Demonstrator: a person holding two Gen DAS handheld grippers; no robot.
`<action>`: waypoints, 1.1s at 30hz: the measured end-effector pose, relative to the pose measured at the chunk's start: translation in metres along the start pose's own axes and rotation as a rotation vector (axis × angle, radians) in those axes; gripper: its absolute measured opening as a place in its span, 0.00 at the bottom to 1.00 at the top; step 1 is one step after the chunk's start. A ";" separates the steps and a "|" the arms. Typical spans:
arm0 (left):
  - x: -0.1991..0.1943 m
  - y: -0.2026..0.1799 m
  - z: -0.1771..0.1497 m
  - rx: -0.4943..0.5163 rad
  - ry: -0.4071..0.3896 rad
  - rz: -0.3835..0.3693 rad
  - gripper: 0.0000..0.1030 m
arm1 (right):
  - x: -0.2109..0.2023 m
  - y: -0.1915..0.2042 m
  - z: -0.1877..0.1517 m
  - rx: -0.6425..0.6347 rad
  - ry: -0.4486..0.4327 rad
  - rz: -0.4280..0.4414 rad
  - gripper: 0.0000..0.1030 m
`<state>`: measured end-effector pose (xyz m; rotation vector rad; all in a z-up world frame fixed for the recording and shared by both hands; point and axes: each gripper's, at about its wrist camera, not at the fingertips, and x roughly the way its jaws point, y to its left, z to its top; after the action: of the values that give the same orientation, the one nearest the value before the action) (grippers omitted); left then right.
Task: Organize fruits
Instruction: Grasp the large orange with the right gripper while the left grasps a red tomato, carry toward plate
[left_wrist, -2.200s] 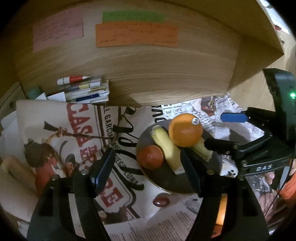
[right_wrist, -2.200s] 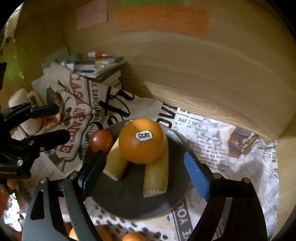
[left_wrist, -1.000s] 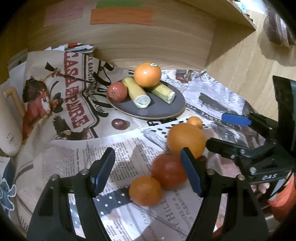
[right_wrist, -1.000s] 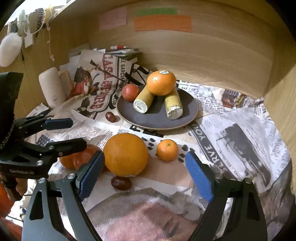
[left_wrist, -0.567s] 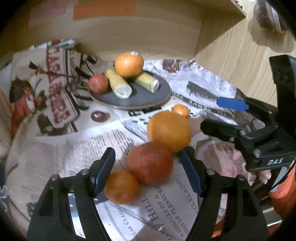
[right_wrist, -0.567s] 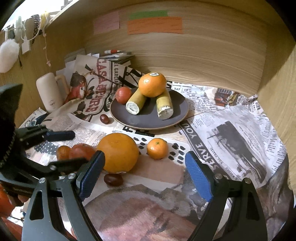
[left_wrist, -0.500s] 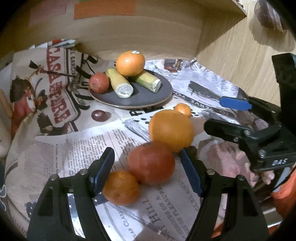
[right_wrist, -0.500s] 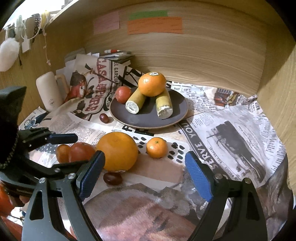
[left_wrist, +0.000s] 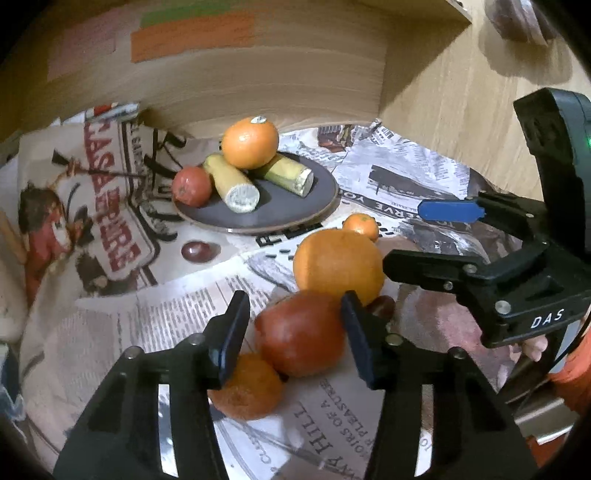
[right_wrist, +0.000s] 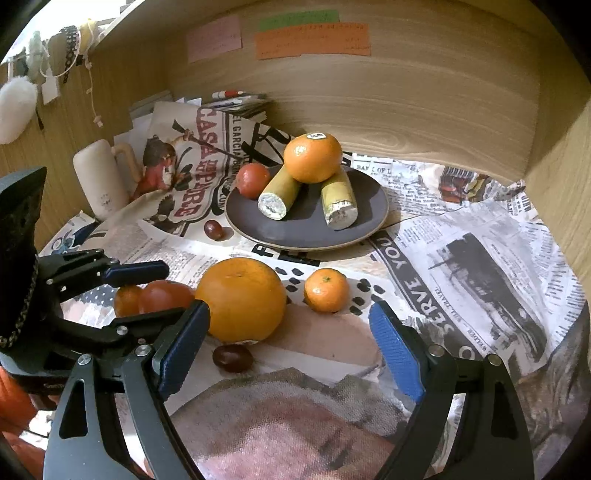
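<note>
The red tomato (left_wrist: 300, 334) lies on the newspaper (left_wrist: 155, 325) between a small tangerine (left_wrist: 245, 387) and a large orange (left_wrist: 338, 264), the downward-tilted left gripper (left_wrist: 293, 326) just closing around it, while the right gripper (right_wrist: 290, 343) hovers wide open, empty.

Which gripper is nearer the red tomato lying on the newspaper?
Left. The left gripper straddles the red tomato, its jaws just closing; the right gripper stands open beside it, around the big orange.
</note>
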<state>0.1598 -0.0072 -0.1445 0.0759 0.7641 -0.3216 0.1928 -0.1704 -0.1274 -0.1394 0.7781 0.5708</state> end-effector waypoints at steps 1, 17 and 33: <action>0.000 0.000 0.001 0.009 0.000 -0.001 0.45 | 0.000 0.000 0.000 0.001 0.000 0.001 0.83; 0.008 0.049 0.023 -0.085 -0.014 0.006 0.29 | 0.027 0.018 0.008 -0.039 0.076 0.059 0.84; 0.009 0.079 0.031 -0.160 0.022 -0.047 0.56 | 0.051 0.033 0.011 -0.079 0.125 0.073 0.62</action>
<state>0.2113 0.0596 -0.1326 -0.0892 0.8114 -0.3039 0.2112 -0.1173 -0.1526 -0.2213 0.8853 0.6670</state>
